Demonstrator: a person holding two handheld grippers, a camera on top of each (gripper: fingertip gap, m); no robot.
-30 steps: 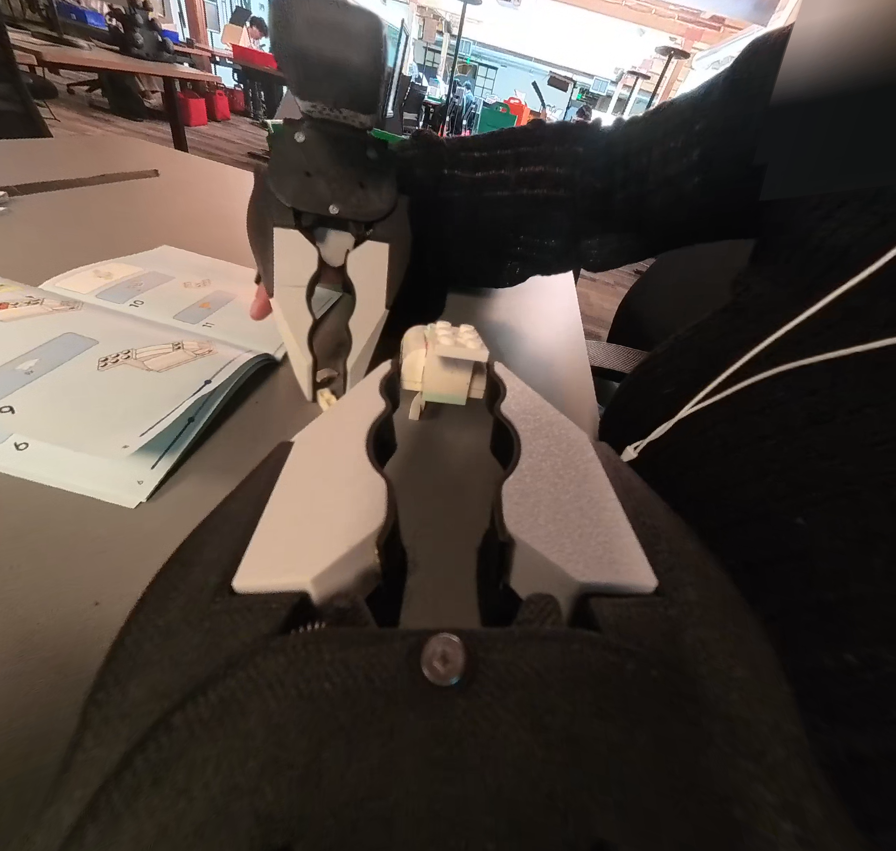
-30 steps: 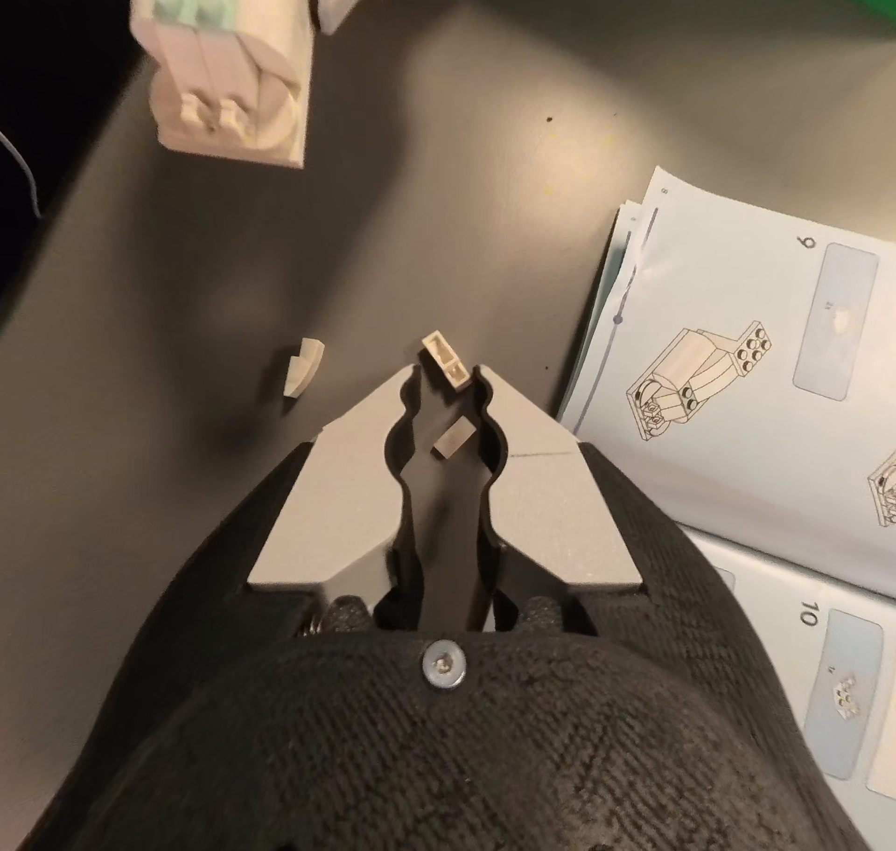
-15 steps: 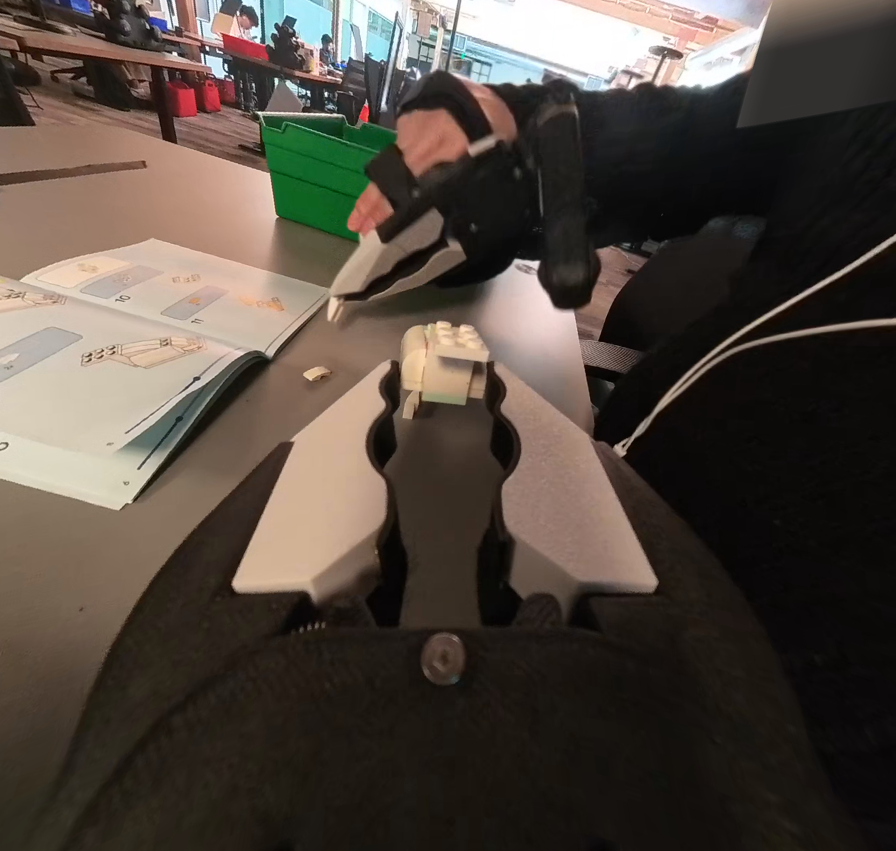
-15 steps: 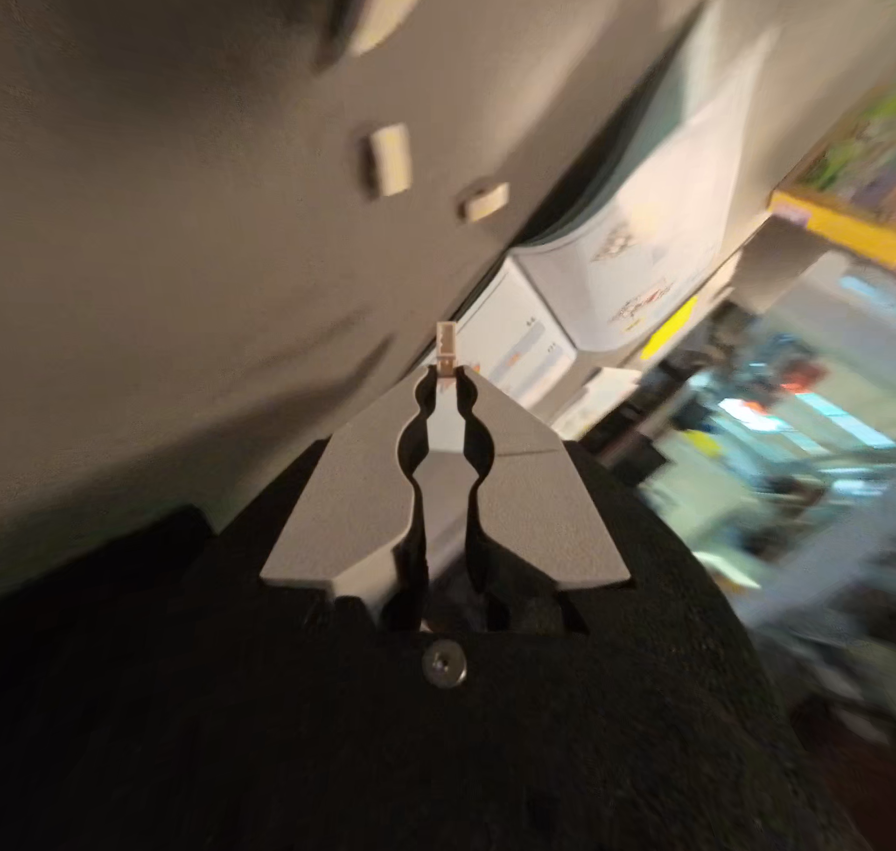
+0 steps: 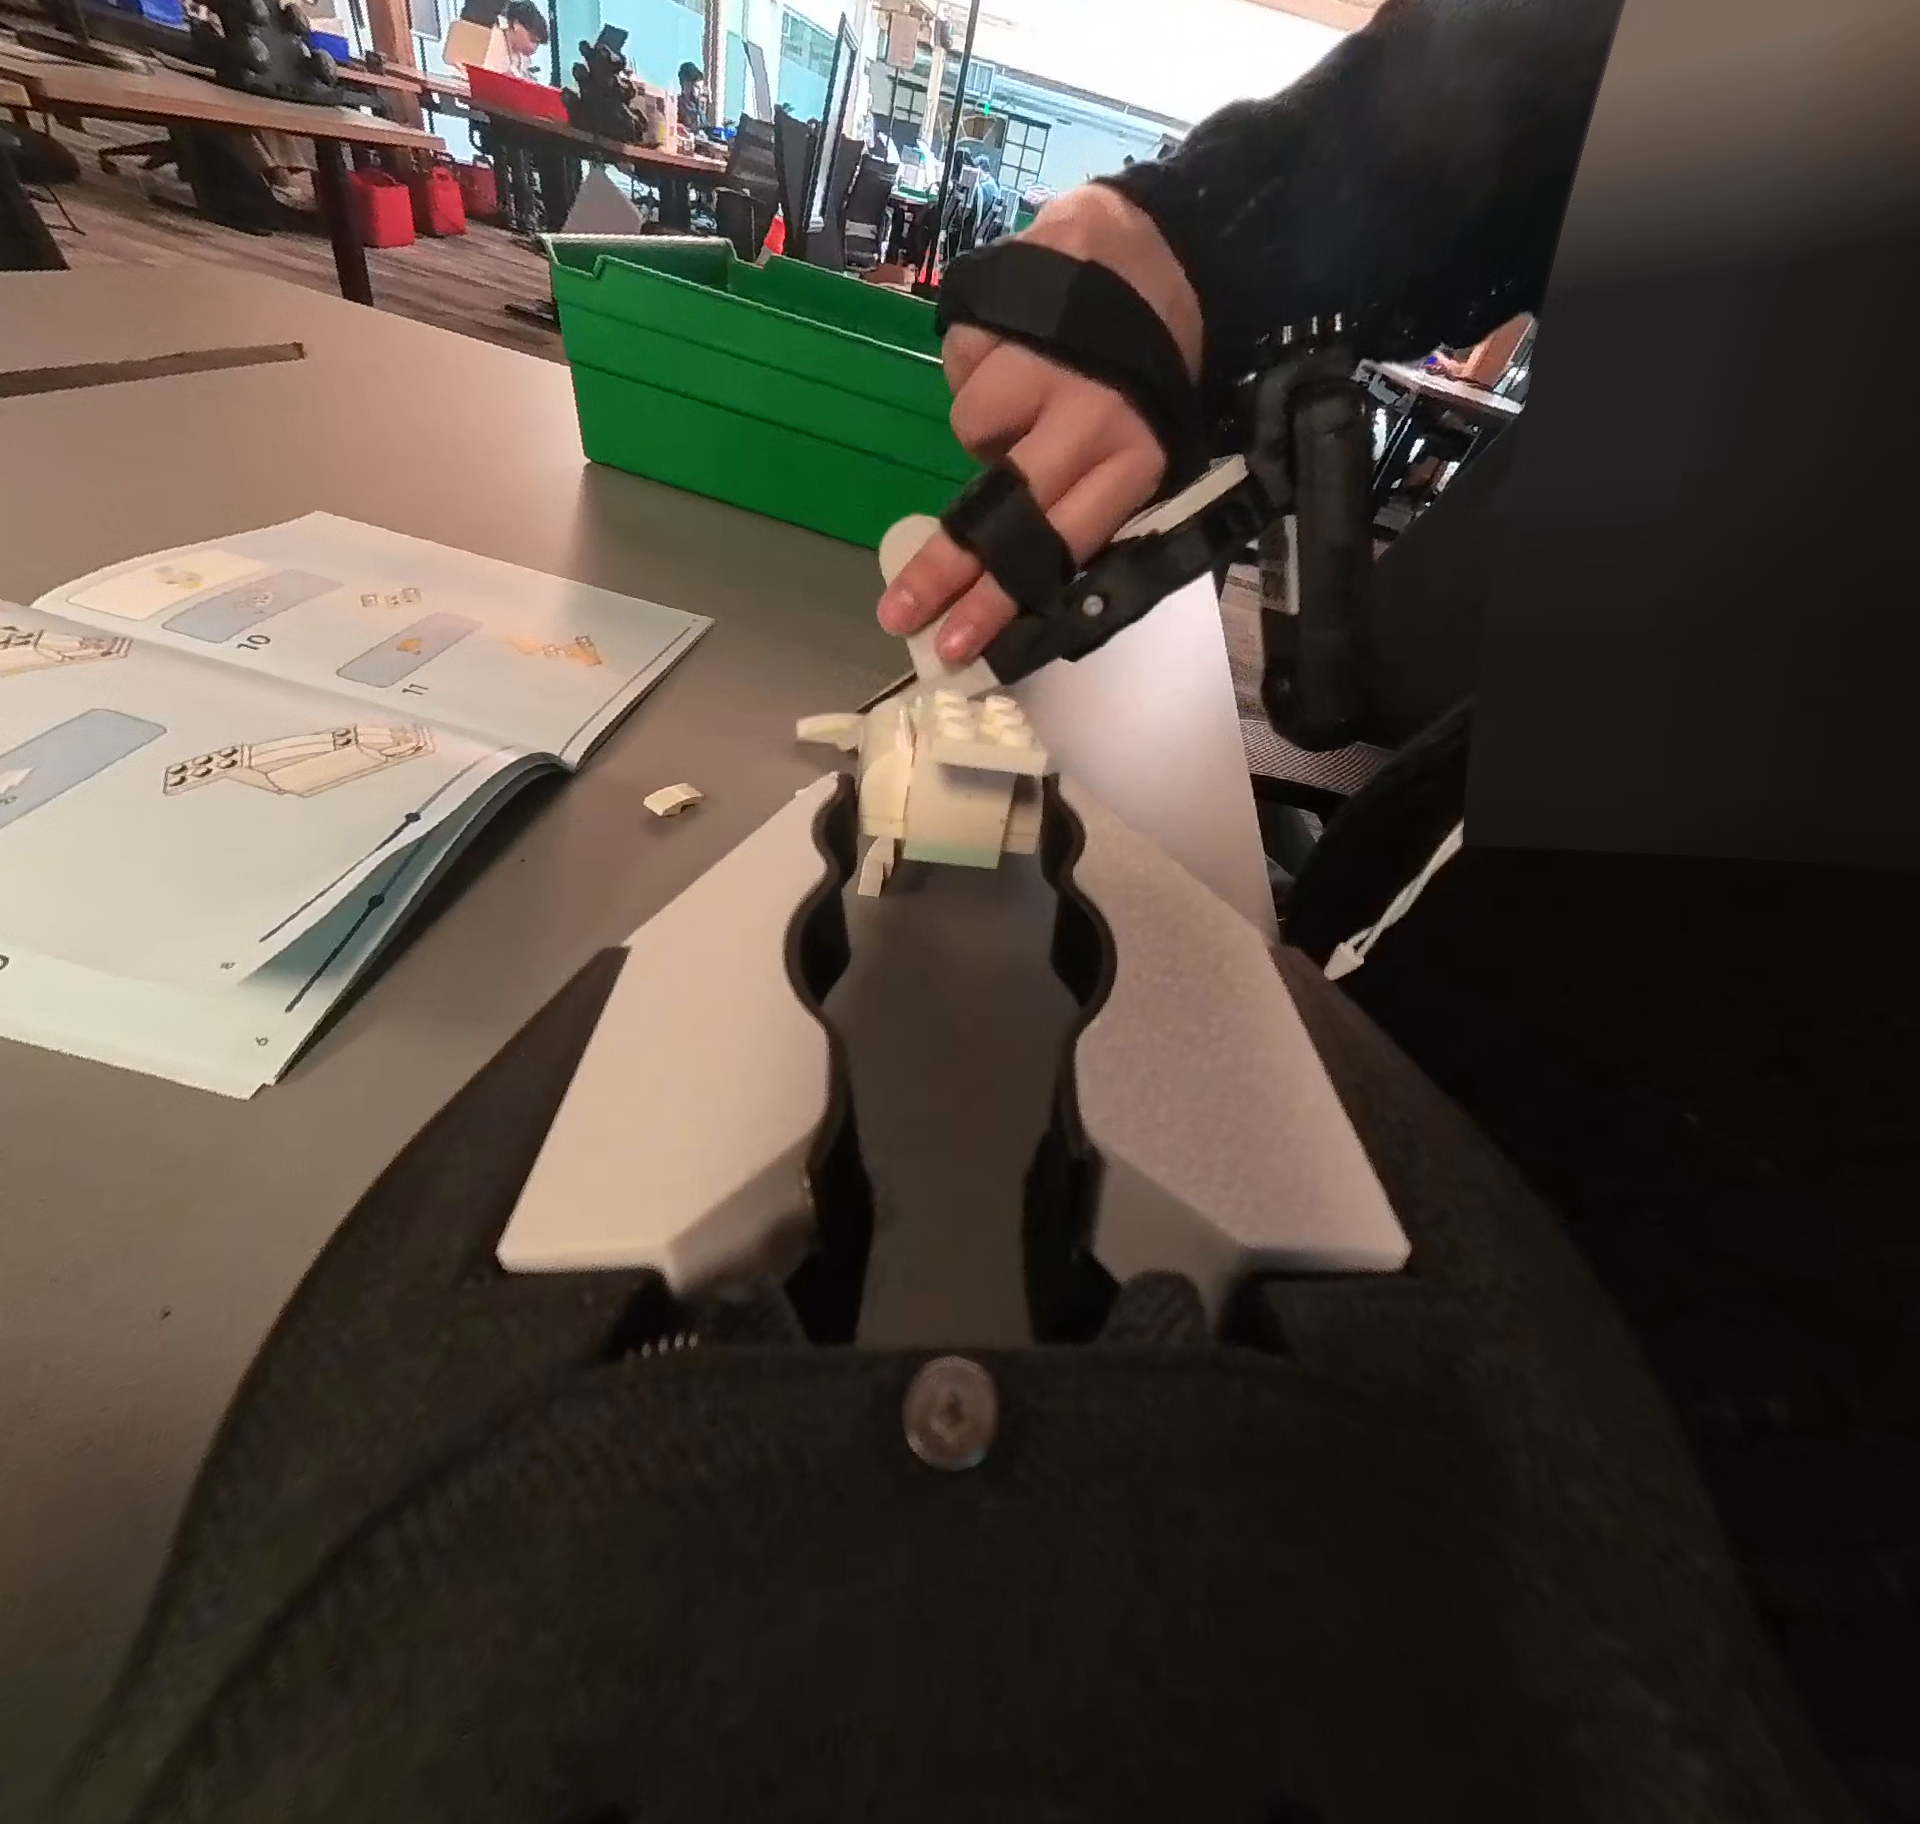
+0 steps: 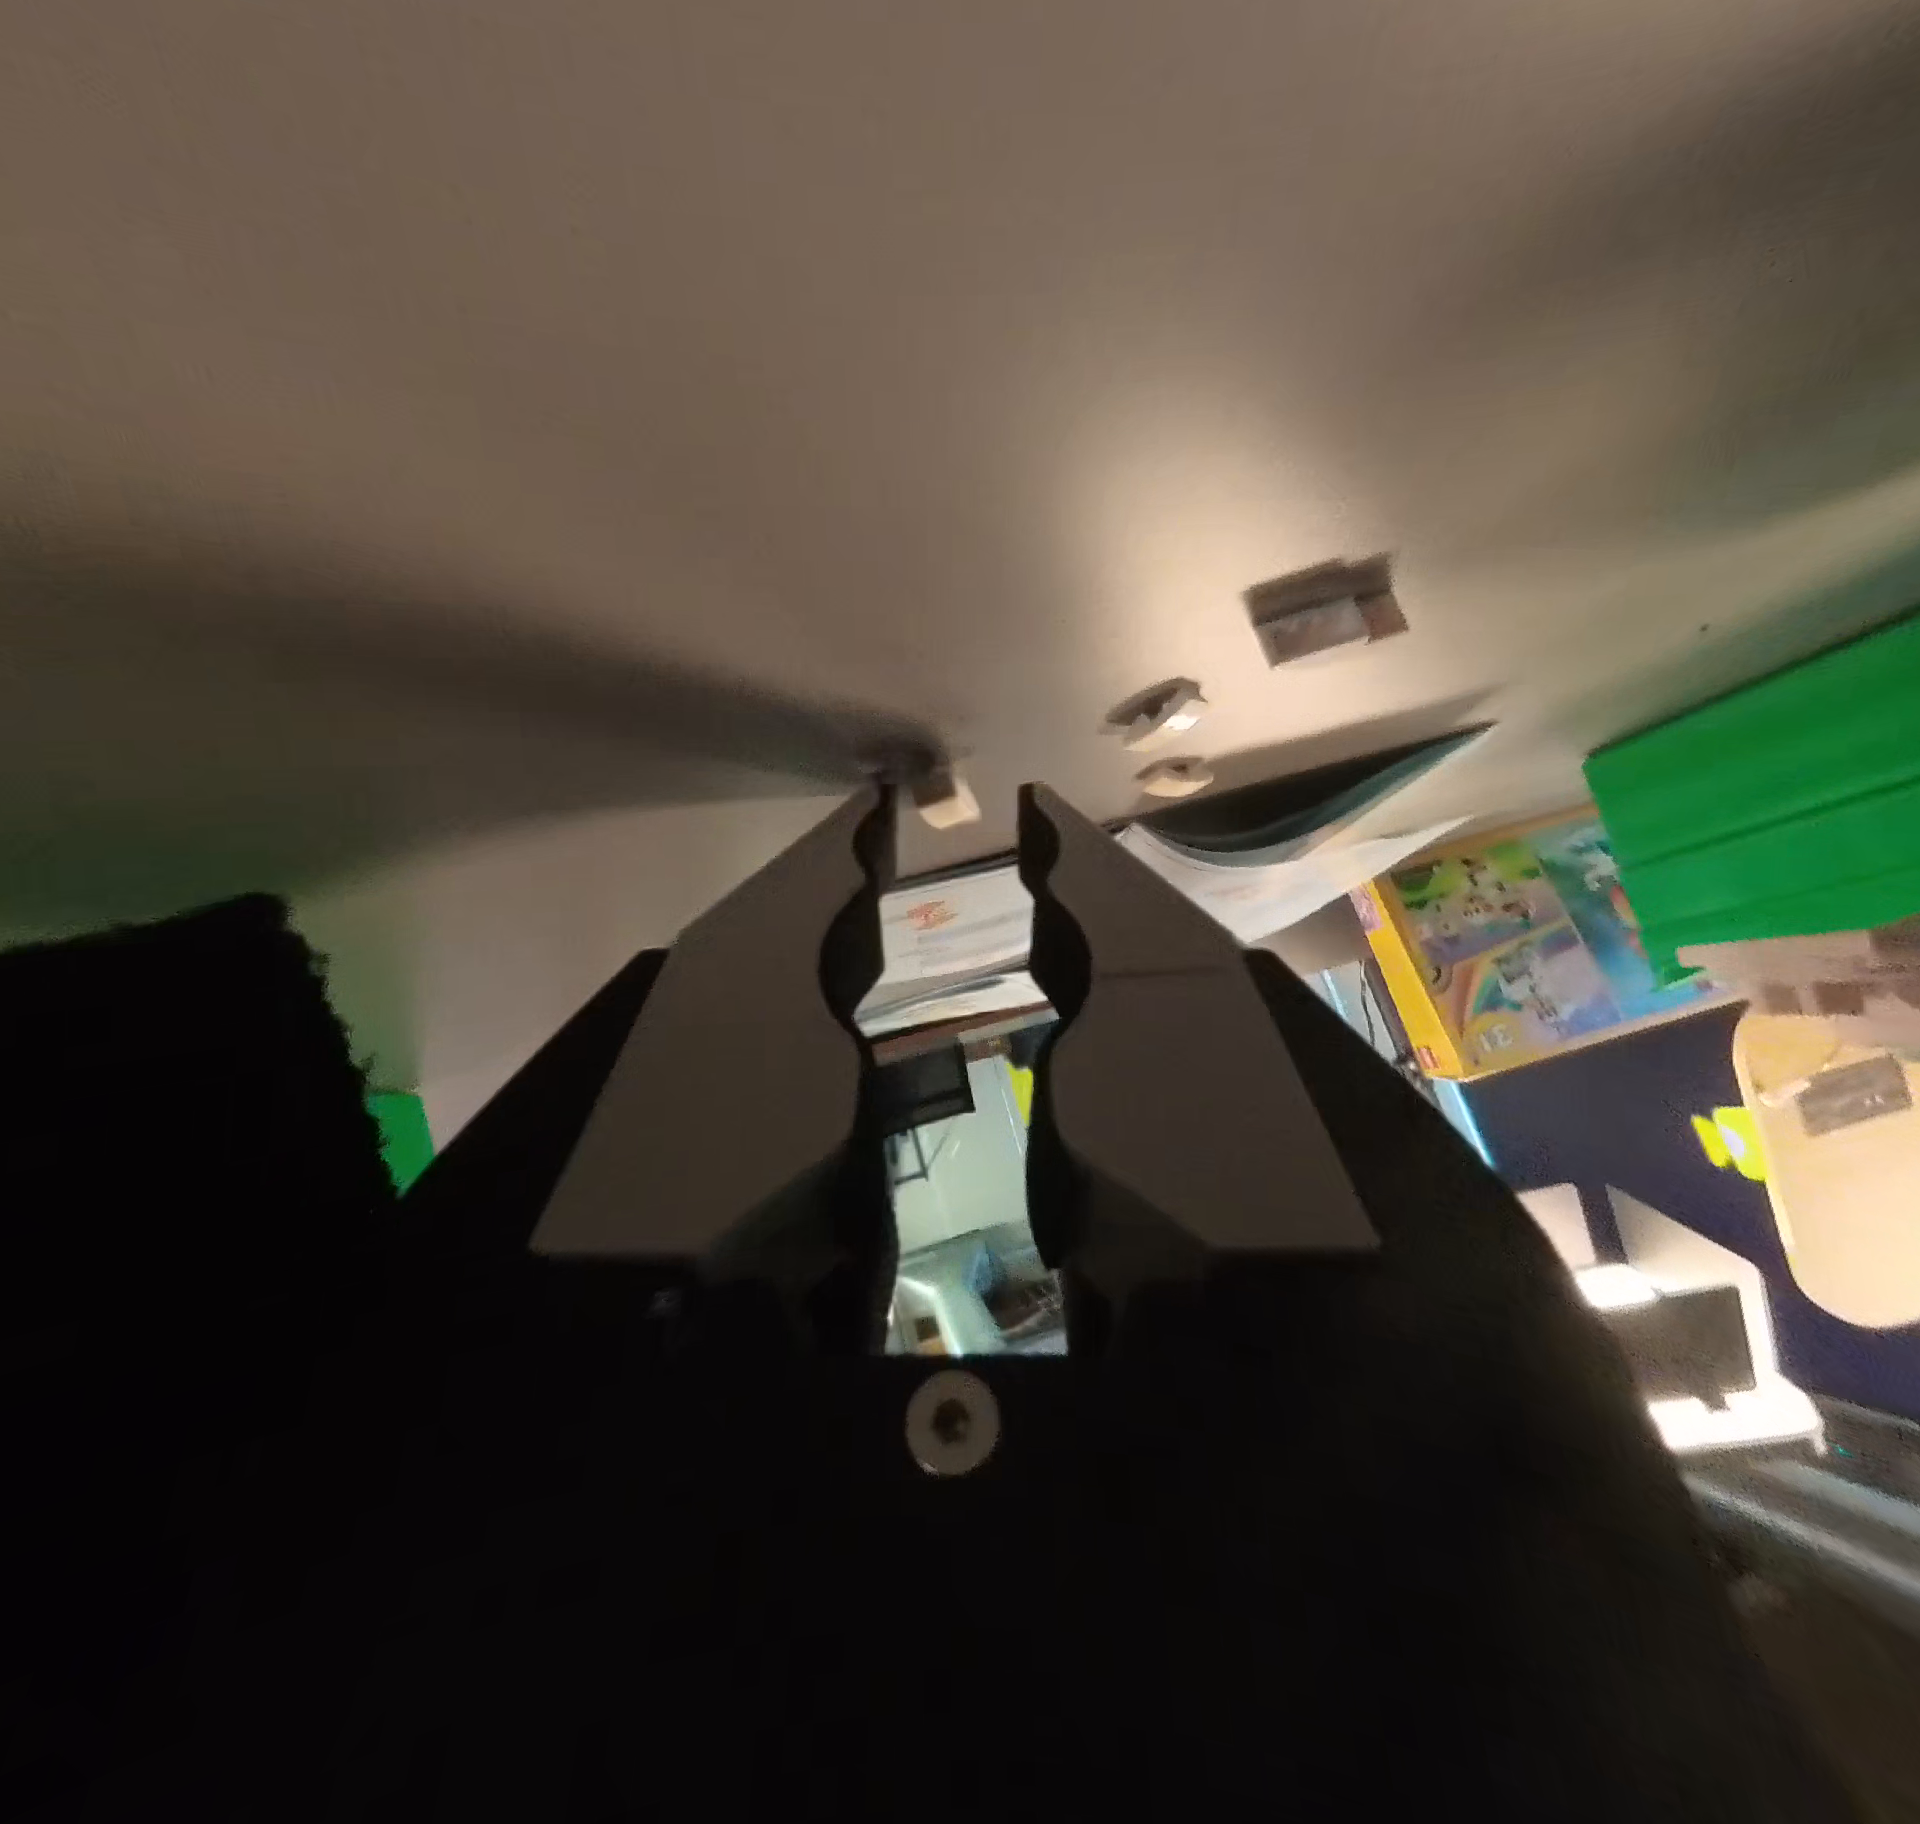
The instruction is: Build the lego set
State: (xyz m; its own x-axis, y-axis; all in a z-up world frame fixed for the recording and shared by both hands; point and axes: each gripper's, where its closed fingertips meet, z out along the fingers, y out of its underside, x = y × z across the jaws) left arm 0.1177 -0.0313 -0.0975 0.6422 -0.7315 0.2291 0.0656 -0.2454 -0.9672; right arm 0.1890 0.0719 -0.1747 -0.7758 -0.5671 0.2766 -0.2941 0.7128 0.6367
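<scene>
**Two grippers meet at the white model**

Two grippers work just above the table (image 5: 208, 1203). The left gripper (image 5: 940, 813) pinches the lego model (image 5: 977, 803) between its tips. The model is a small white build with a studded plate on top, held clear of the table near its edge.

The right hand (image 5: 1049, 465) angles the right gripper (image 6: 956, 800) down onto the model from behind, with its white fingers (image 5: 935, 647) touching the model's top. In the right wrist view, which is turned upside down, the jaws stand apart. A small white brick (image 6: 948, 810) sits between the tips and is narrower than the gap. Whether either tip touches it is unclear.

One loose curved piece (image 5: 673, 800) lies on the table between the model and the open booklet (image 5: 312, 735). A green bin (image 5: 748, 392) stands farther back, behind the right hand. The right wrist view also shows two blurred bits (image 6: 1153, 712) on the table near the booklet, and a yellow box (image 6: 1486, 943) beyond it.
</scene>
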